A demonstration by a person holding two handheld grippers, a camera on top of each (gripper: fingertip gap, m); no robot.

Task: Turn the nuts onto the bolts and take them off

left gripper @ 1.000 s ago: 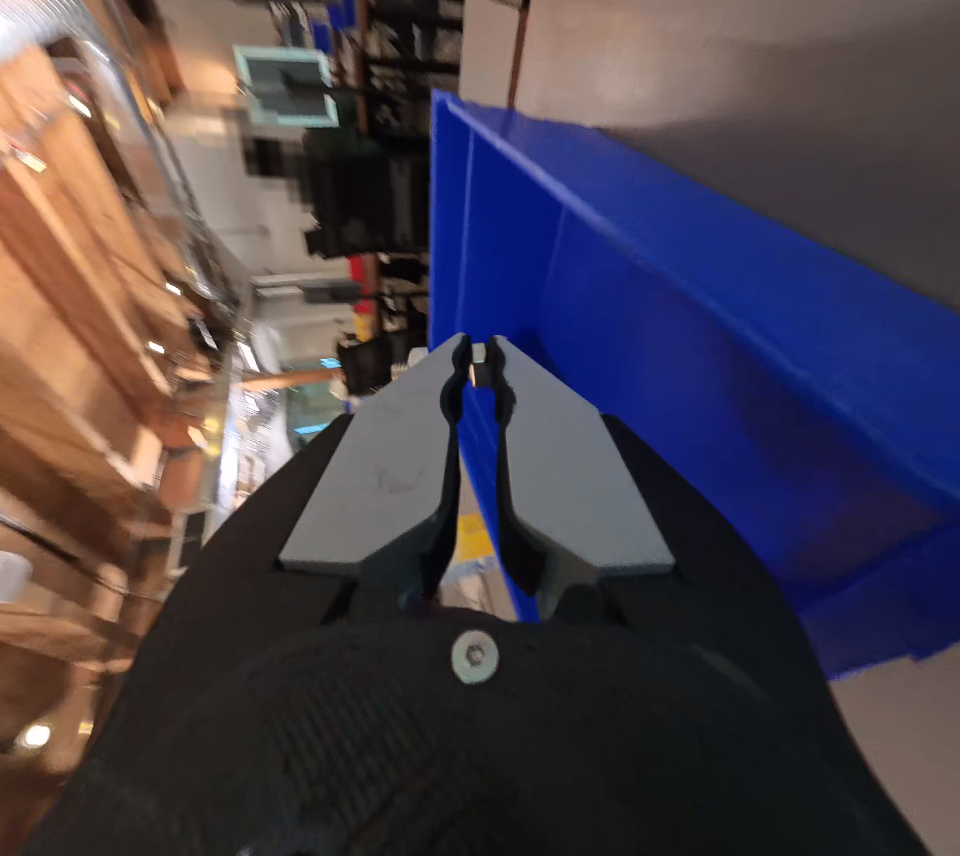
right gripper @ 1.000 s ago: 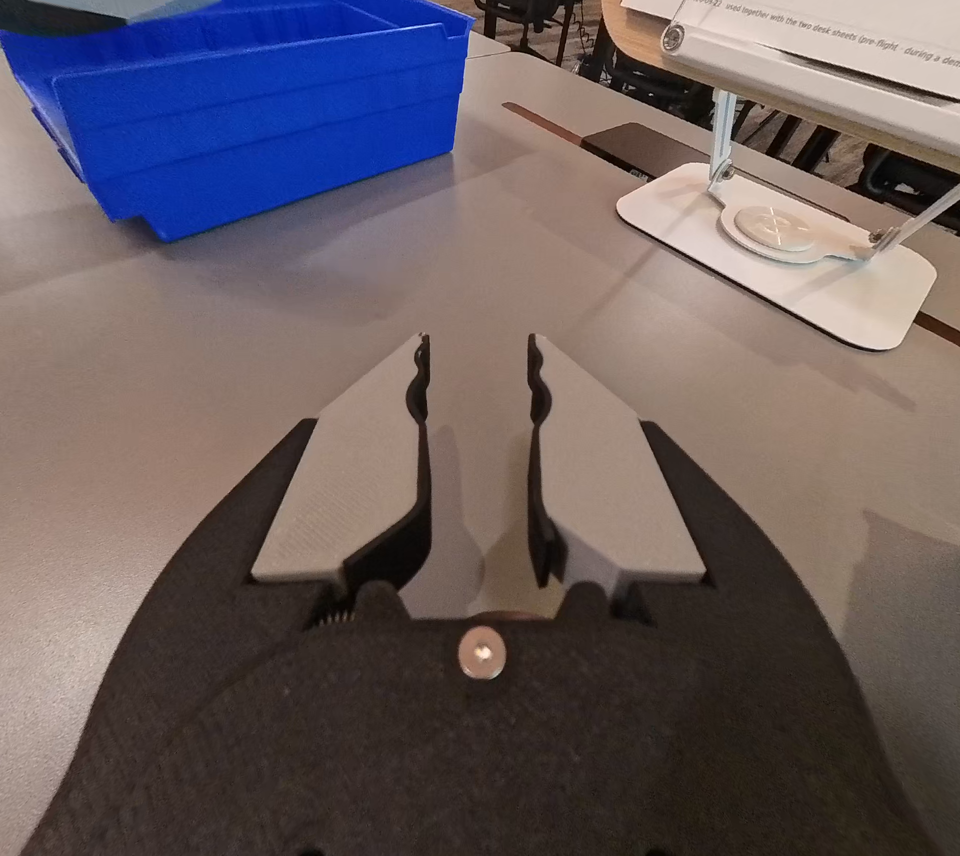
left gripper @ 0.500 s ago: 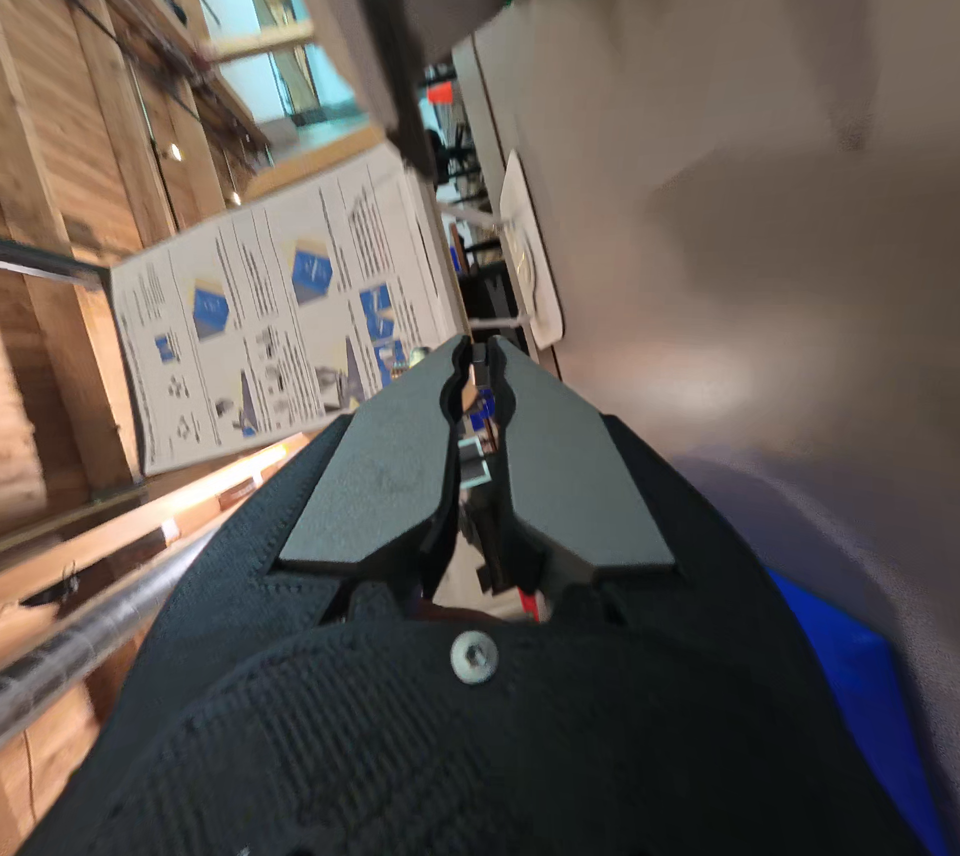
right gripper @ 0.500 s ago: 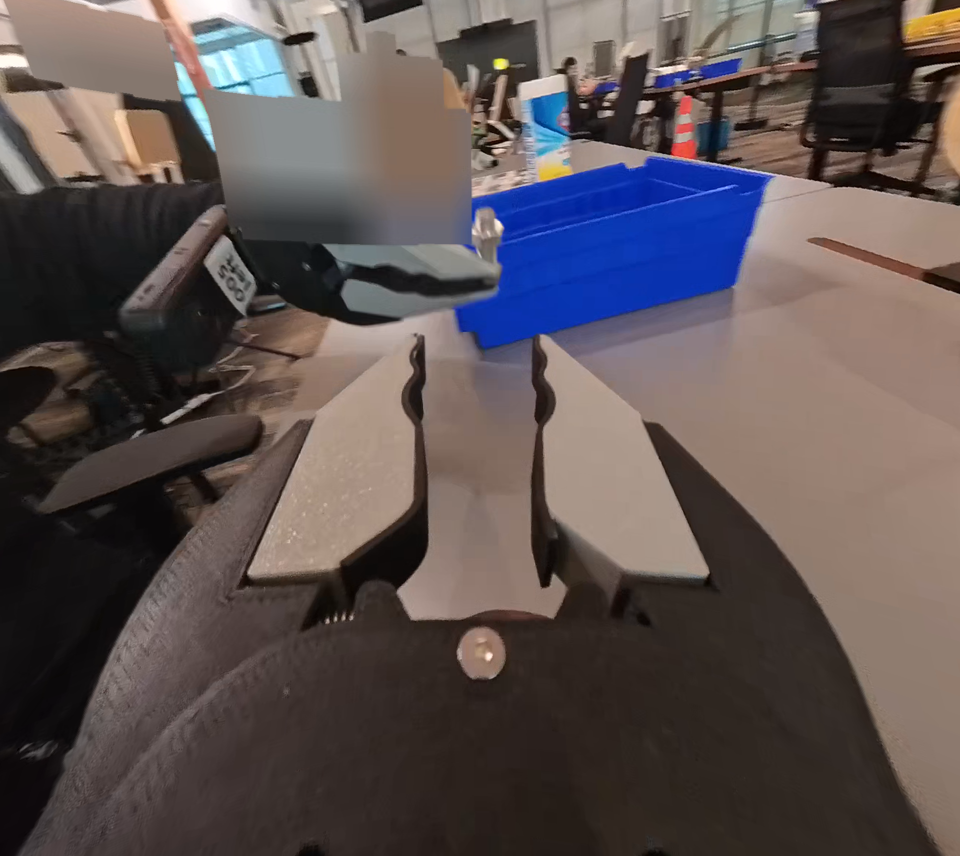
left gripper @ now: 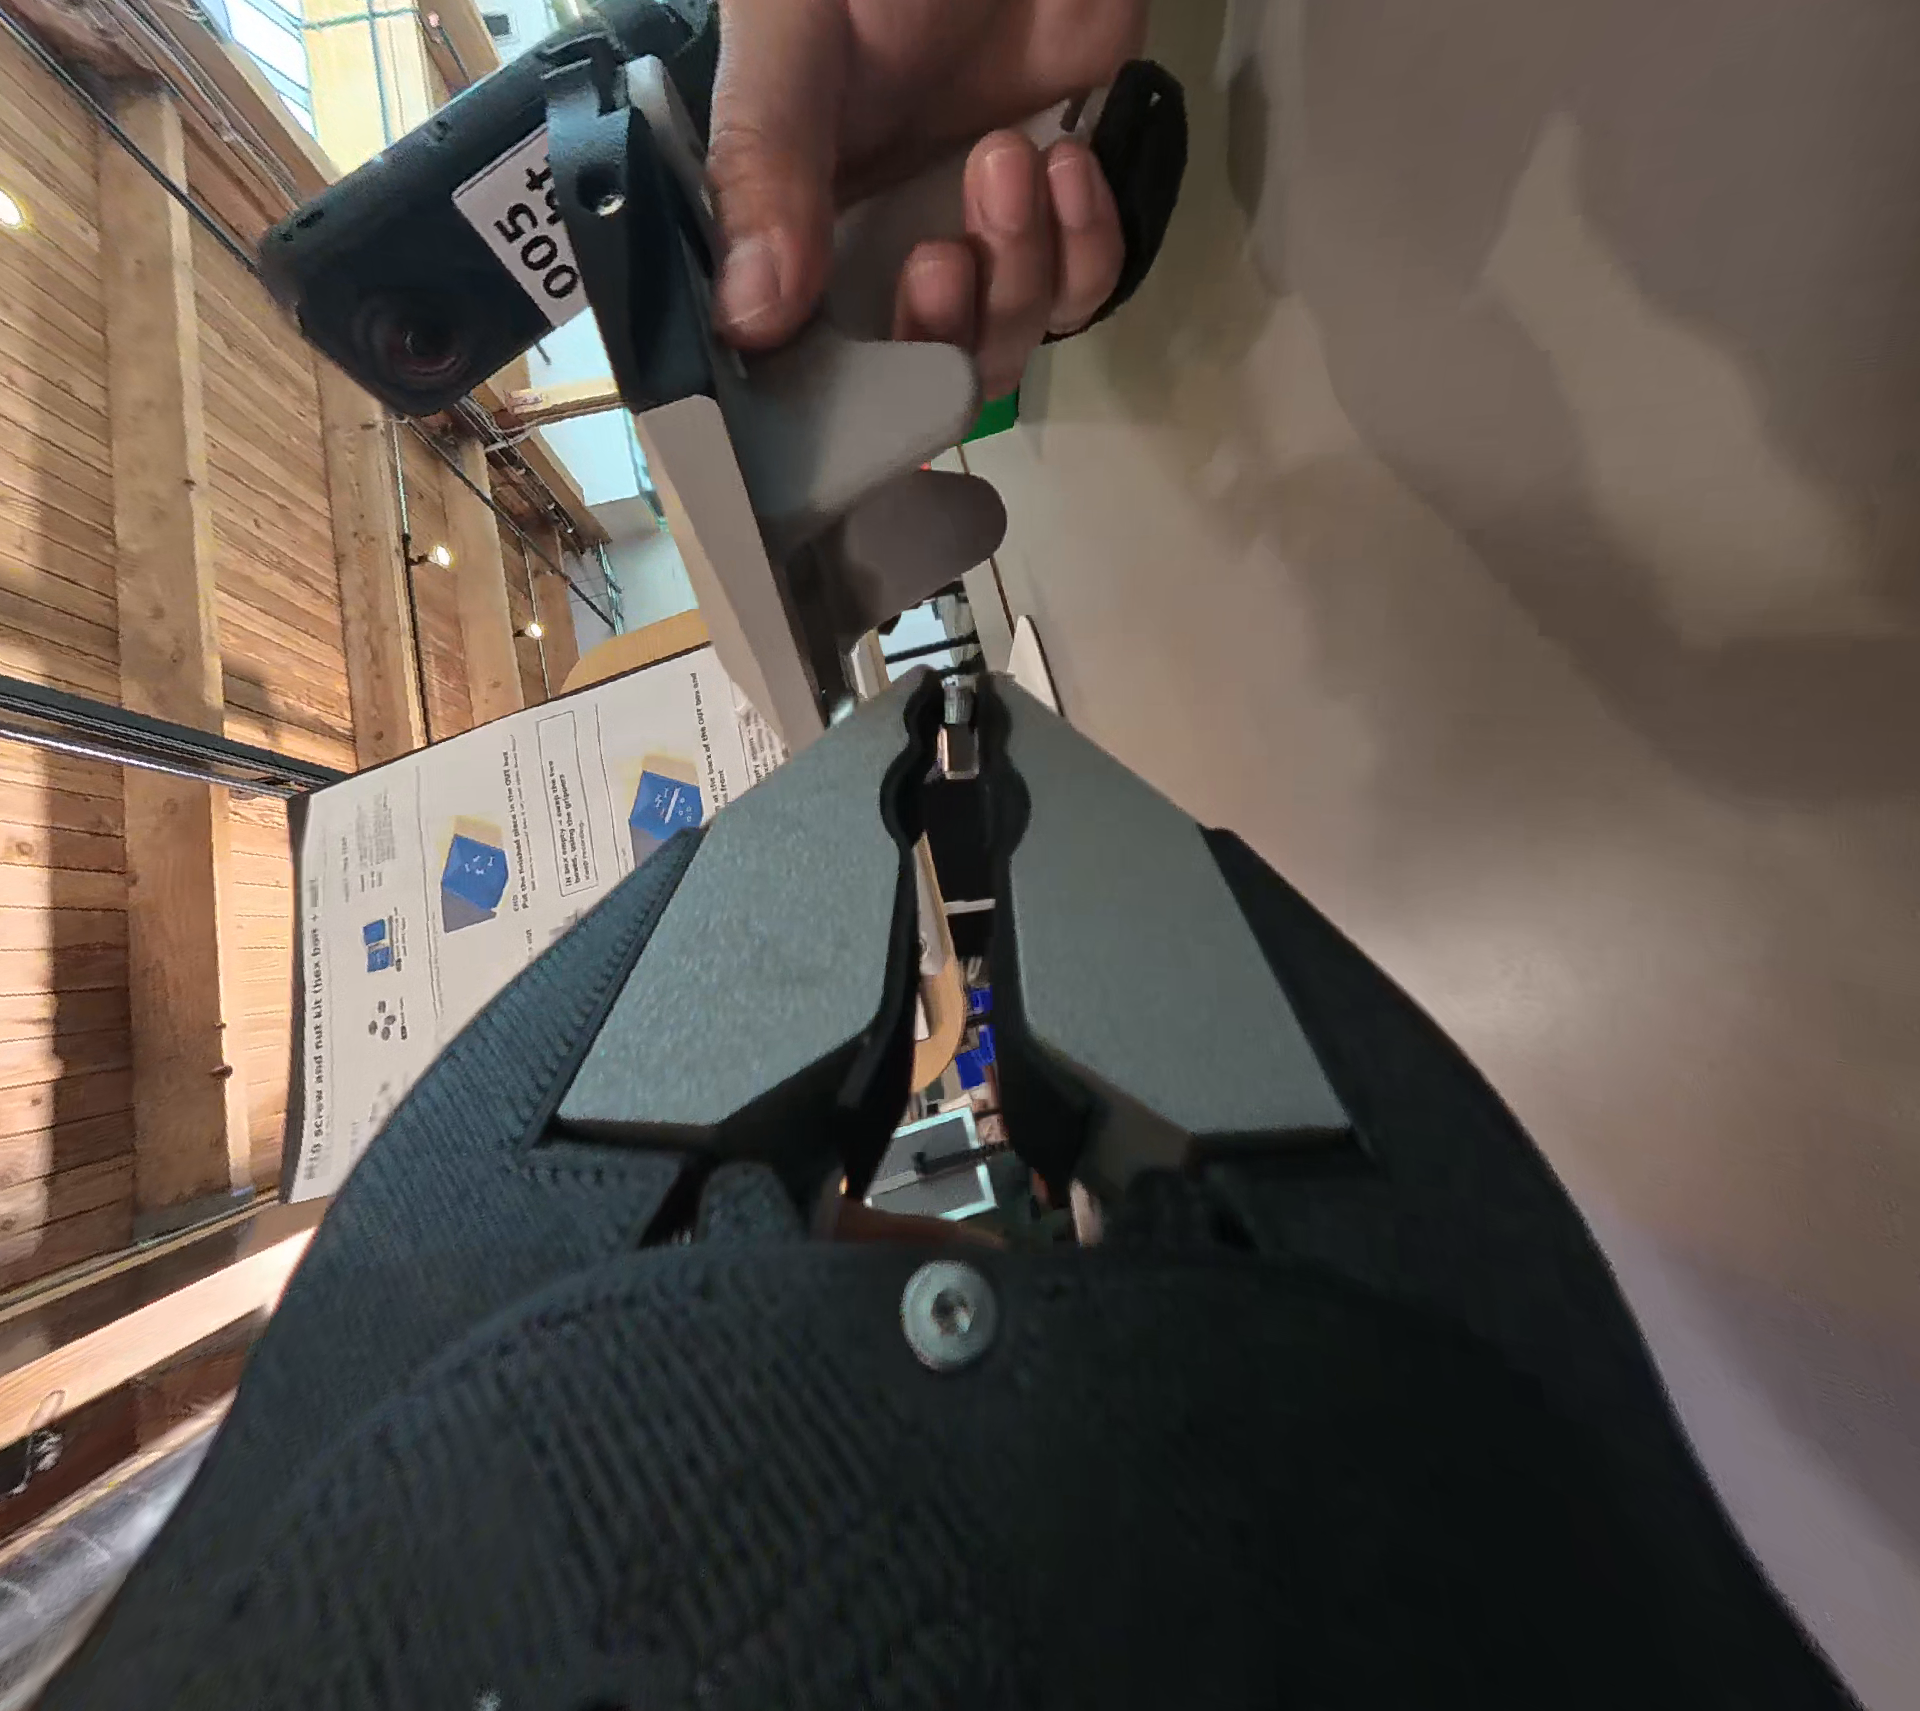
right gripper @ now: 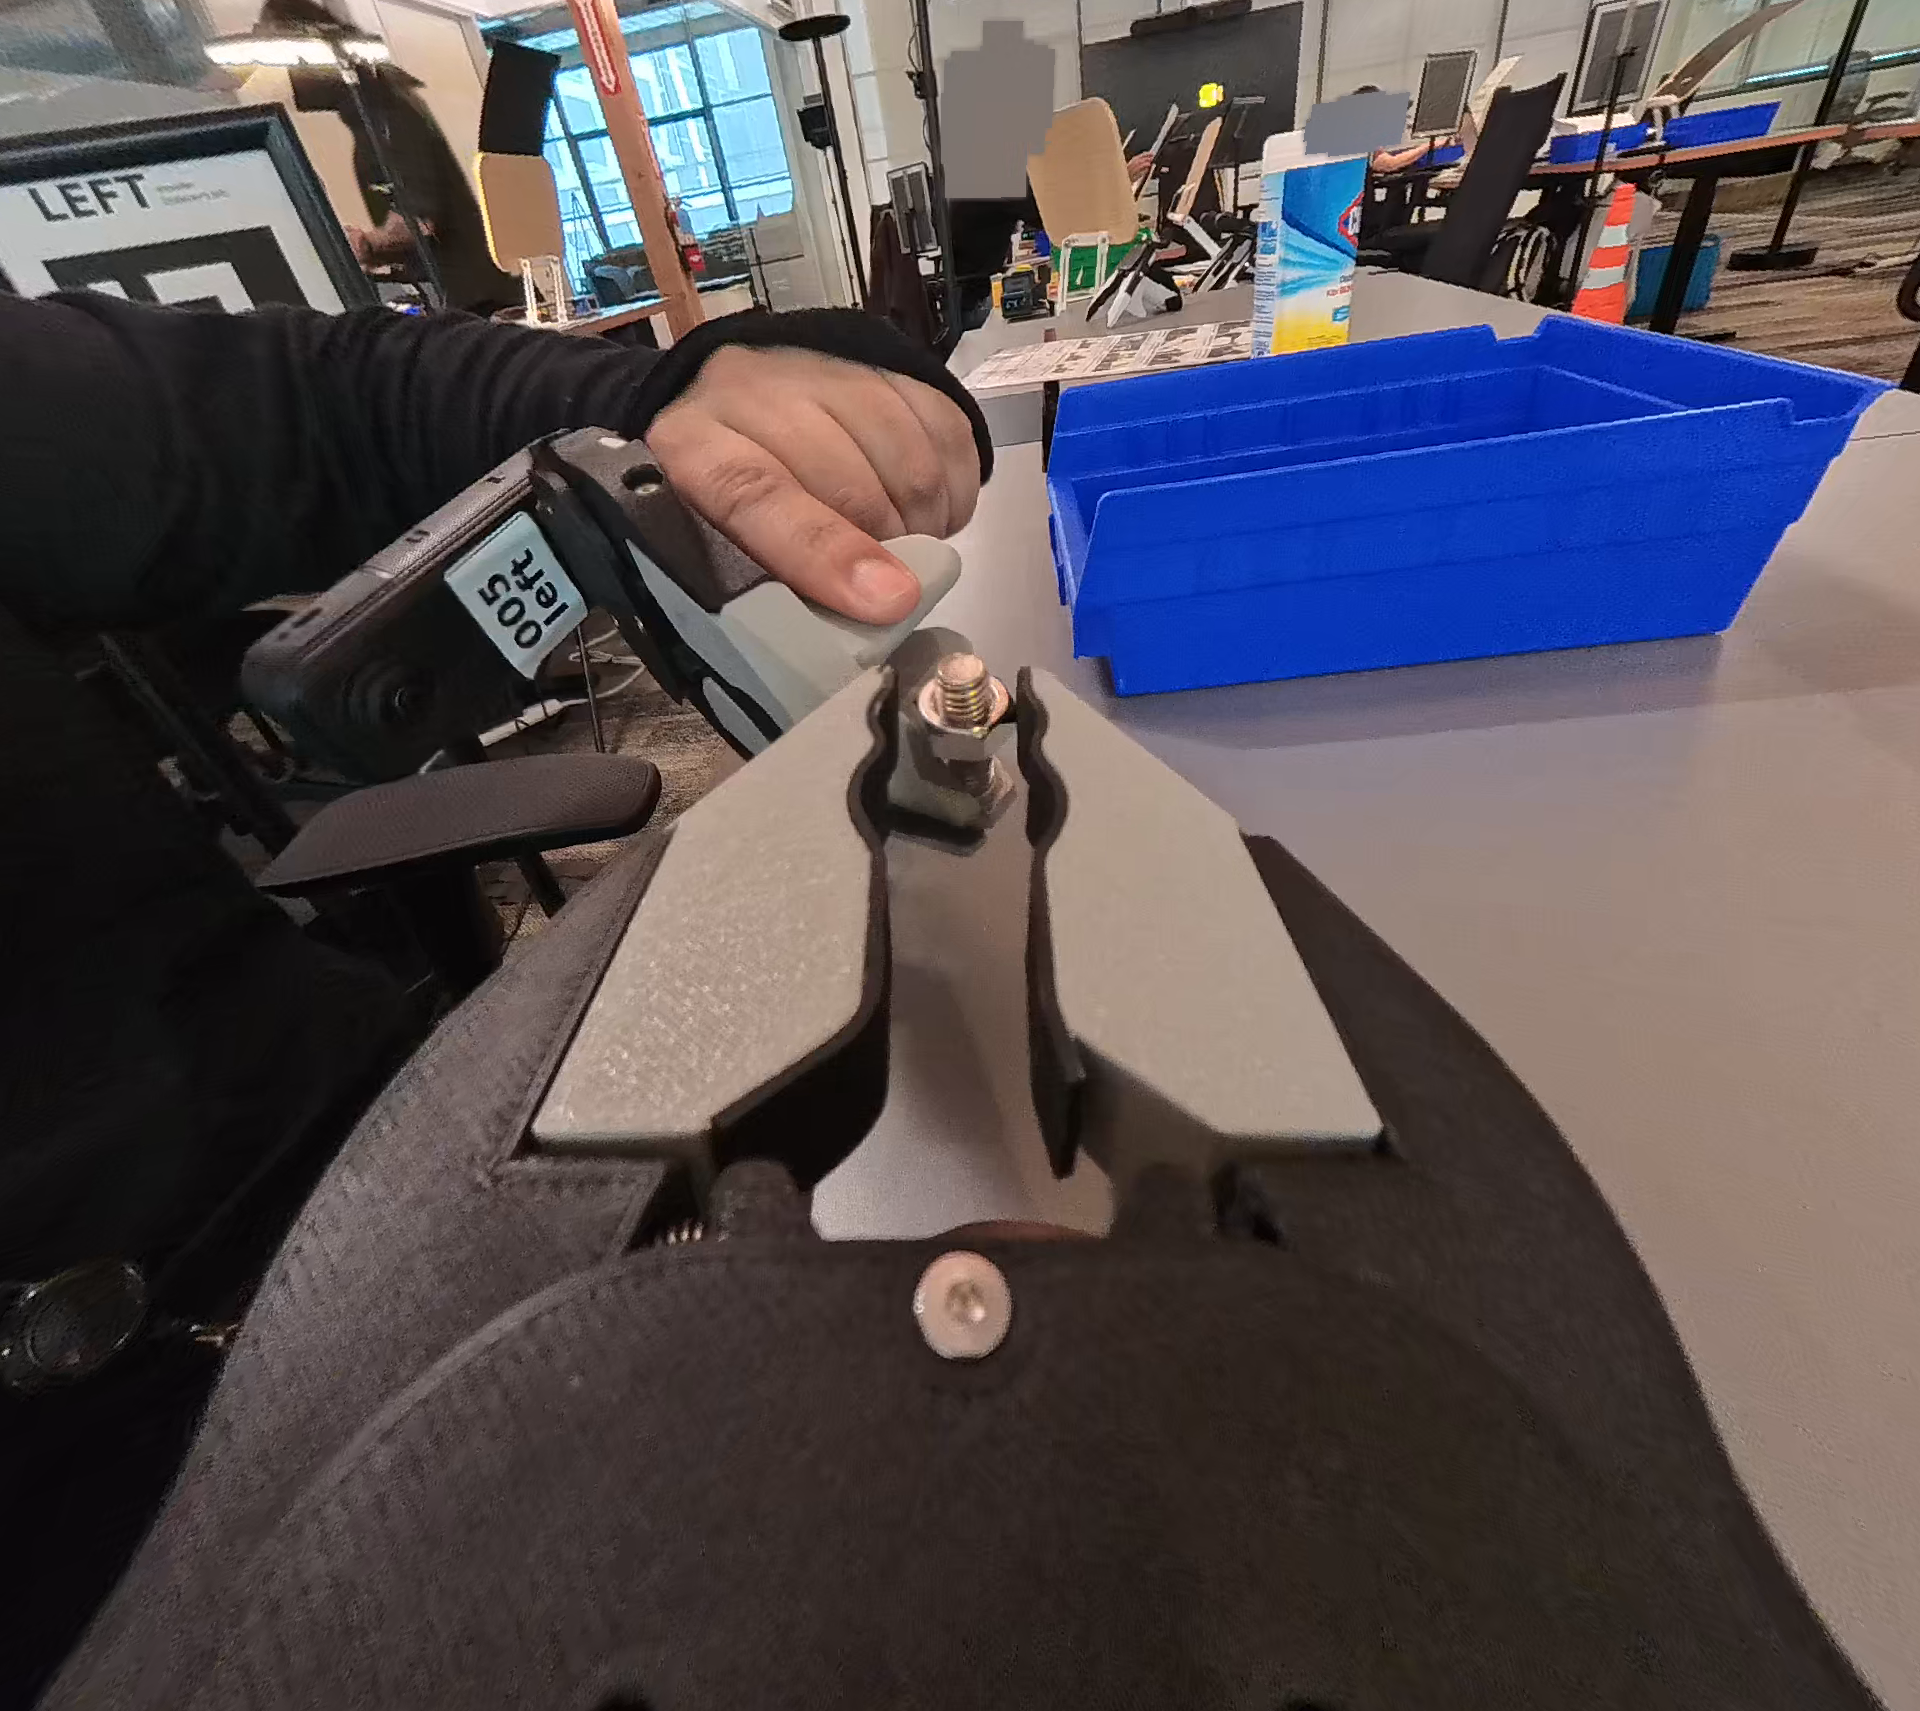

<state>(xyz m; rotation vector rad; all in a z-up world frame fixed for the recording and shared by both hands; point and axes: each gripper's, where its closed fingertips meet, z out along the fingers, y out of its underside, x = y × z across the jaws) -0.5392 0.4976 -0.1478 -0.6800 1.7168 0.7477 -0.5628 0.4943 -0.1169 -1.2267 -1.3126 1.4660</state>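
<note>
A steel bolt (right gripper: 958,682) stands thread end up with a hex nut (right gripper: 961,721) on it, above the grey table's (right gripper: 1558,882) left edge. My right gripper (right gripper: 956,711) has closed in on the nut from both sides. My left gripper (left gripper: 954,716) is shut on the bolt (left gripper: 956,742) lower down. In the right wrist view its fingers (right gripper: 769,674) come in from the left under a person's hand (right gripper: 821,477). The right gripper's body (left gripper: 790,435), held by a hand (left gripper: 914,51), shows in the left wrist view.
An empty blue bin (right gripper: 1403,560) sits on the table behind the bolt. A wipes canister (right gripper: 1304,238) stands further back. A chair armrest (right gripper: 468,809) lies left of the table. An instruction sheet on a stand (left gripper: 468,882) shows in the left wrist view. My left and right fingertips are right by each other.
My left gripper carried the bolt away from the blue bin to my right gripper. My right gripper swung left to meet it, and its jaws narrowed around the nut.
</note>
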